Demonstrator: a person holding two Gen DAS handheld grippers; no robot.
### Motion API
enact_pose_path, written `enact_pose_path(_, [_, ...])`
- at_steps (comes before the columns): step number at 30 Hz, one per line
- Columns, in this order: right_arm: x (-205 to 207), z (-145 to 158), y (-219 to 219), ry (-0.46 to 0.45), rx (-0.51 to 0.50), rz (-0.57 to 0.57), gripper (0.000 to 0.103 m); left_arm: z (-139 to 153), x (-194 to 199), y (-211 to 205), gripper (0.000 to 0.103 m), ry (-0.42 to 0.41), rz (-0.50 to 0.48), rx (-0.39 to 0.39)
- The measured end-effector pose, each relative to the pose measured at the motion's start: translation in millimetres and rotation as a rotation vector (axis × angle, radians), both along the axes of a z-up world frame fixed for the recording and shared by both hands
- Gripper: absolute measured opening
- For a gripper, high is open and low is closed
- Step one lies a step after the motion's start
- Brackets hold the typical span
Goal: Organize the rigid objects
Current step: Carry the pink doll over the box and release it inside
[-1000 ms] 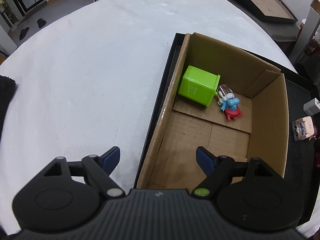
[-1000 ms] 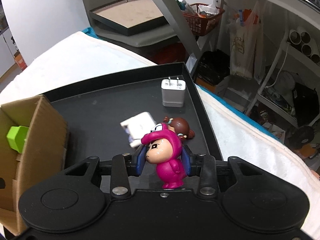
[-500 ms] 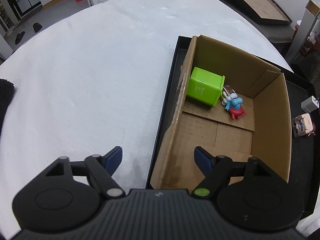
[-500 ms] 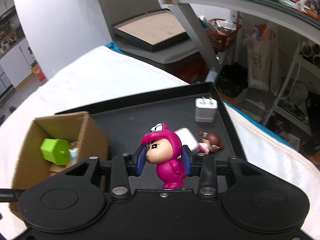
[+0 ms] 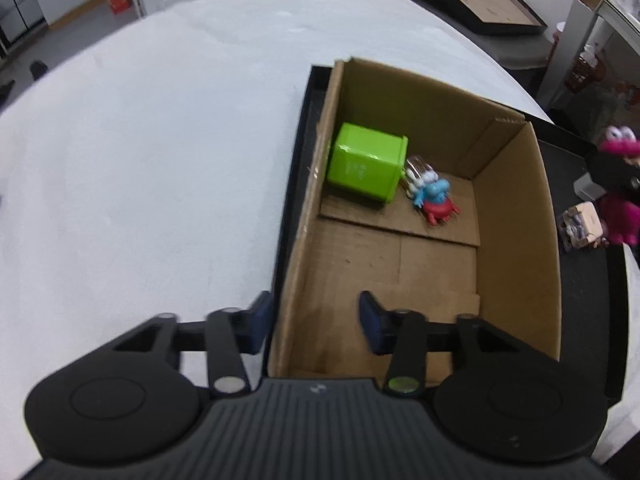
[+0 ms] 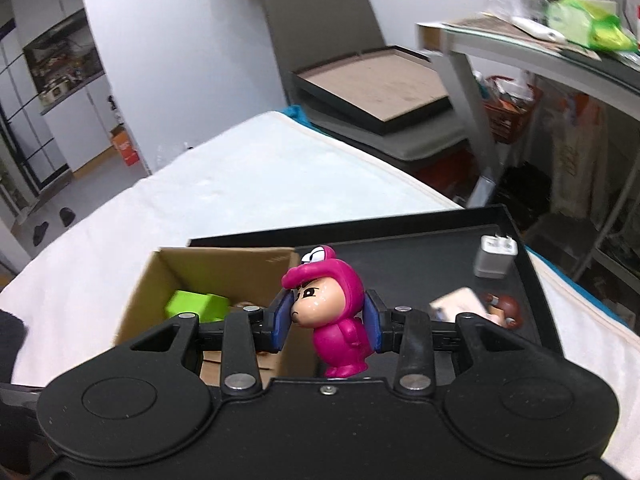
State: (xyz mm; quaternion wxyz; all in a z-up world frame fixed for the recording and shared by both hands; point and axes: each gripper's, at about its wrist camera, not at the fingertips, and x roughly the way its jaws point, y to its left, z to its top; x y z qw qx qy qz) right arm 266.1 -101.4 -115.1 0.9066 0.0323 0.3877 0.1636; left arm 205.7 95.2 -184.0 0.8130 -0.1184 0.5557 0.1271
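My right gripper (image 6: 326, 320) is shut on a pink hooded figurine (image 6: 336, 312) and holds it in the air over the black tray (image 6: 420, 256), beside the cardboard box (image 6: 160, 288). The figurine also shows at the right edge of the left wrist view (image 5: 622, 216). My left gripper (image 5: 312, 324) is open and empty, its jaws astride the near left wall of the cardboard box (image 5: 516, 220). Inside the box lie a green cube container (image 5: 366, 166) and a small blue and red toy (image 5: 436, 198).
On the black tray lie a white plug adapter (image 6: 494, 256), a white card-like item (image 6: 456, 304) and a brown-haired figurine (image 6: 504, 310). The tray sits on a white cloth-covered table (image 5: 140, 140). A desk and shelves stand to the right (image 6: 540, 48).
My right gripper has risen and swung left with the pink figurine, bringing the box into its view. My left gripper has shifted toward the box wall.
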Motion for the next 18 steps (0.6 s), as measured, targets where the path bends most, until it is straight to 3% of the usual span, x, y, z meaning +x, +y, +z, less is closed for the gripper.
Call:
enact_pose_path(5, [-3, 2, 23, -0.009, -0.020, 0.039, 0.037, -7, -3, 6, 0.012, 0.028, -0.007, -0.019])
enact_pose_path(18, [-9, -7, 66, 0.007, -0.057, 0.131, 0.037, -11, -10, 17, 0.013, 0.009, -0.024, -0.083])
